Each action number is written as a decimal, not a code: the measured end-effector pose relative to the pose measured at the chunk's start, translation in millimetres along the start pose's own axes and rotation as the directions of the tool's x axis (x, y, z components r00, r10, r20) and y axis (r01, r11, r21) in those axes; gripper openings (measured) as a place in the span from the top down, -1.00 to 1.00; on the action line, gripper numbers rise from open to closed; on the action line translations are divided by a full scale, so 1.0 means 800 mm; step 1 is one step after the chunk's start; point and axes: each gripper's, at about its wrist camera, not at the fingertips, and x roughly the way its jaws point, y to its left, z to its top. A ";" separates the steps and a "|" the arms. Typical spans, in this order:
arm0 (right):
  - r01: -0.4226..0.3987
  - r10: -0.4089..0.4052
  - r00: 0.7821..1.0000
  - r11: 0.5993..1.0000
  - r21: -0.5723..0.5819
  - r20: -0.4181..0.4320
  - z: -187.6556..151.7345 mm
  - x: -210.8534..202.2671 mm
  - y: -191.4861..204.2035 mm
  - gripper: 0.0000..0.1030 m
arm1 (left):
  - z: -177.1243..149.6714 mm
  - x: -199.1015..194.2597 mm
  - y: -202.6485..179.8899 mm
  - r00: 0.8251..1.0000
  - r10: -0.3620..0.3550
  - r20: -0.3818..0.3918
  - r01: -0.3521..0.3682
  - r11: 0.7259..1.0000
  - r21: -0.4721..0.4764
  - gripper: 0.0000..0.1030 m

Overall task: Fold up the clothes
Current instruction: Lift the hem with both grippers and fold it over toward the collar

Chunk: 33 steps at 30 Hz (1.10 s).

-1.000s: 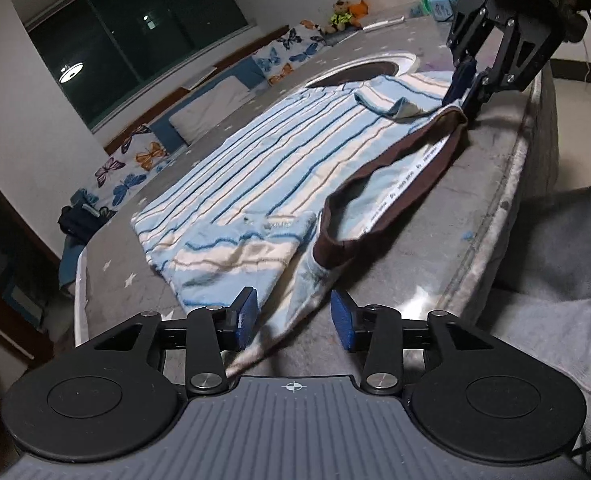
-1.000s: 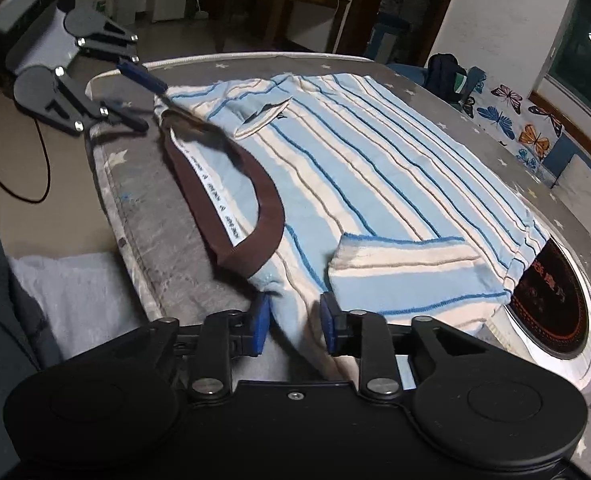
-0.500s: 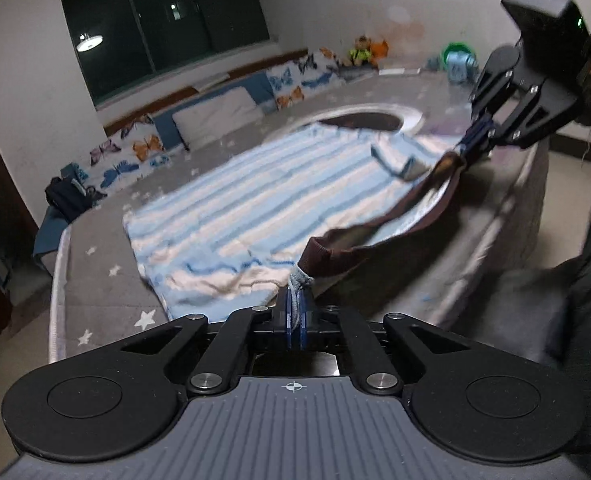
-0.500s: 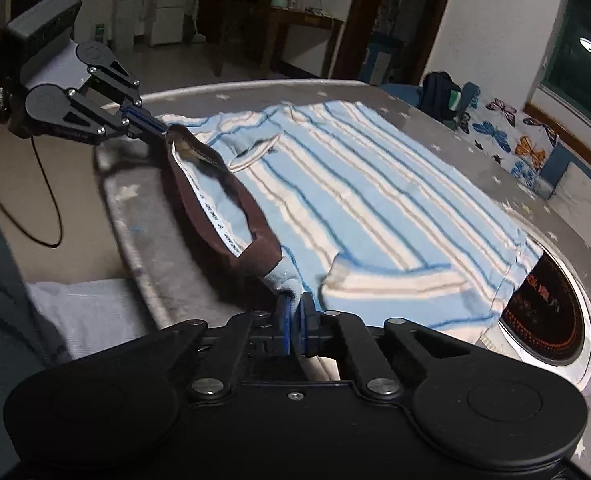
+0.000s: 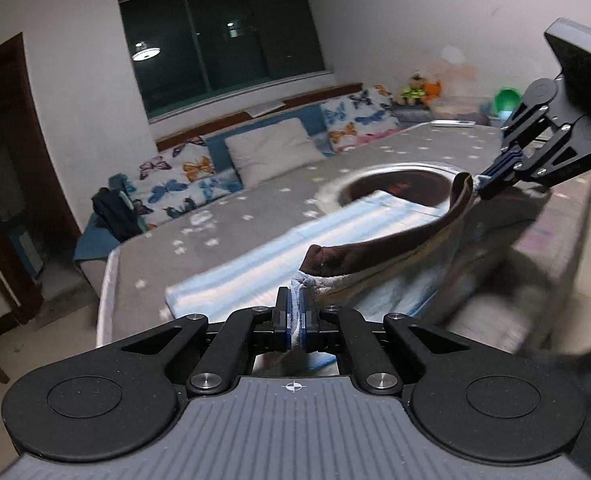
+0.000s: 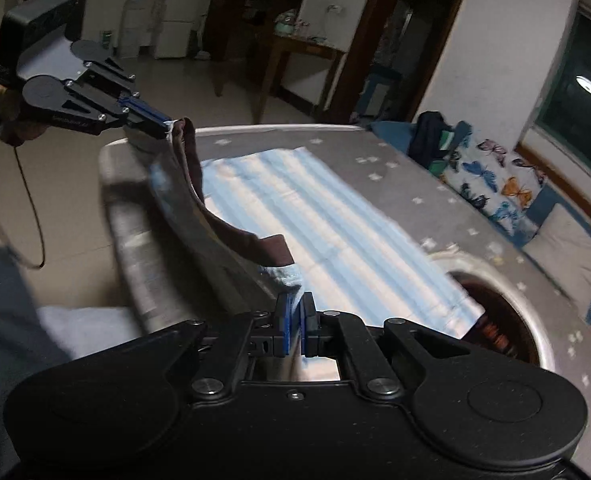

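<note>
A light blue and white striped shirt (image 5: 255,268) with a brown collar (image 5: 379,248) lies on the grey bed, its collar end lifted. My left gripper (image 5: 294,316) is shut on one shoulder corner of the shirt. My right gripper (image 6: 294,320) is shut on the other shoulder corner. The right gripper also shows in the left wrist view (image 5: 491,178) and the left gripper in the right wrist view (image 6: 163,122), with the brown collar (image 6: 231,220) stretched between them above the bed edge. The rest of the shirt (image 6: 315,216) lies flat on the bed.
The grey star-print bed (image 5: 223,232) carries a round dark rug or mat (image 5: 399,188) at its far side. Butterfly cushions (image 5: 183,180) and a pillow (image 5: 271,152) line the wall under the window. A wooden table (image 6: 295,60) and a fridge (image 6: 175,20) stand beyond the bed.
Both grippers closed on the shirt's shoulder corners and lifted the collar end up off the bed, pulling it taut between them. The views have tilted upward.
</note>
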 end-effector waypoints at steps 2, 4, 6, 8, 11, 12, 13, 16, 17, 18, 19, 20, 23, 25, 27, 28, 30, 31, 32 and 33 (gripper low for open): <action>0.019 -0.019 1.000 1.000 -0.007 -0.003 0.016 0.019 -0.024 0.91 | 0.017 0.030 0.018 1.000 0.015 0.004 -0.015 1.000 -0.011 0.92; 0.031 -0.031 0.999 0.999 -0.006 -0.007 0.029 0.035 -0.042 0.91 | 0.031 0.059 0.034 0.999 0.032 0.006 -0.032 0.999 -0.016 0.92; 0.044 -0.044 0.999 0.999 -0.008 -0.008 0.039 0.052 -0.059 0.91 | 0.042 0.088 0.048 0.999 0.044 0.001 -0.044 0.999 -0.021 0.92; 0.059 -0.059 0.998 0.998 -0.018 -0.018 0.050 0.078 -0.079 0.91 | 0.050 0.117 0.059 0.998 0.055 -0.011 -0.055 0.998 -0.023 0.92; 0.072 -0.072 0.997 0.997 0.001 -0.039 0.052 0.116 -0.101 0.91 | 0.057 0.171 0.078 0.997 0.065 -0.049 -0.067 0.997 -0.040 0.92; 0.077 -0.076 0.996 0.997 0.012 -0.045 0.050 0.123 -0.105 0.91 | 0.057 0.184 0.083 0.996 0.068 -0.060 -0.071 0.996 -0.049 0.92; 0.082 -0.081 0.995 0.996 0.023 -0.050 0.048 0.130 -0.109 0.91 | 0.057 0.197 0.088 0.995 0.070 -0.072 -0.074 0.996 -0.057 0.92; 0.098 -0.094 0.993 0.994 0.056 -0.066 0.042 0.151 -0.121 0.91 | 0.055 0.238 0.103 0.991 0.064 -0.114 -0.075 0.993 -0.095 0.92; 0.103 -0.098 0.993 0.992 0.067 -0.071 0.040 0.158 -0.125 0.91 | 0.051 0.251 0.107 0.990 0.061 -0.128 -0.075 0.992 -0.104 0.92; 0.109 -0.103 0.992 0.991 0.078 -0.076 0.039 0.166 -0.129 0.90 | 0.047 0.262 0.110 0.988 0.065 -0.139 -0.081 0.991 -0.109 0.92; 0.114 -0.107 0.991 0.990 0.089 -0.082 0.037 0.173 -0.133 0.90 | 0.043 0.272 0.113 0.986 0.068 -0.150 -0.086 0.990 -0.113 0.92; 0.119 -0.111 0.990 0.988 0.100 -0.087 0.035 0.180 -0.137 0.90 | 0.040 0.279 0.115 0.985 0.070 -0.158 -0.089 0.989 -0.115 0.92; 0.136 -0.123 0.987 0.982 0.132 -0.104 0.029 0.201 -0.149 0.86 | 0.030 0.298 0.123 0.978 0.072 -0.195 -0.099 0.985 -0.138 0.90; 0.147 -0.130 0.985 0.977 0.153 -0.115 0.025 0.215 -0.157 0.82 | 0.023 0.310 0.127 0.973 0.071 -0.221 -0.107 0.982 -0.155 0.87; 0.159 -0.138 0.982 0.972 0.174 -0.127 0.021 0.229 -0.165 0.74 | 0.017 0.316 0.130 0.968 0.082 -0.236 -0.122 0.979 -0.161 0.75; 0.164 -0.141 0.981 0.969 0.185 -0.133 0.020 0.236 -0.169 0.66 | 0.015 0.318 0.131 0.966 0.092 -0.240 -0.133 0.978 -0.161 0.70; 0.176 -0.148 0.978 0.963 0.205 -0.144 0.016 0.250 -0.177 0.50 | 0.015 0.316 0.133 0.963 0.121 -0.239 -0.163 0.973 -0.164 0.57; 0.182 -0.151 0.977 0.959 0.216 -0.150 0.014 0.258 -0.181 0.50 | 0.017 0.309 0.134 0.964 0.132 -0.229 -0.174 0.969 -0.174 0.57; 0.188 -0.154 0.976 0.956 0.226 -0.156 0.012 0.265 -0.185 0.50 | 0.019 0.303 0.135 0.965 0.143 -0.219 -0.185 0.965 -0.185 0.57; 0.193 -0.158 0.974 0.952 0.236 -0.162 0.010 0.271 -0.189 0.50 | 0.021 0.296 0.136 0.966 0.154 -0.209 -0.195 0.962 -0.193 0.56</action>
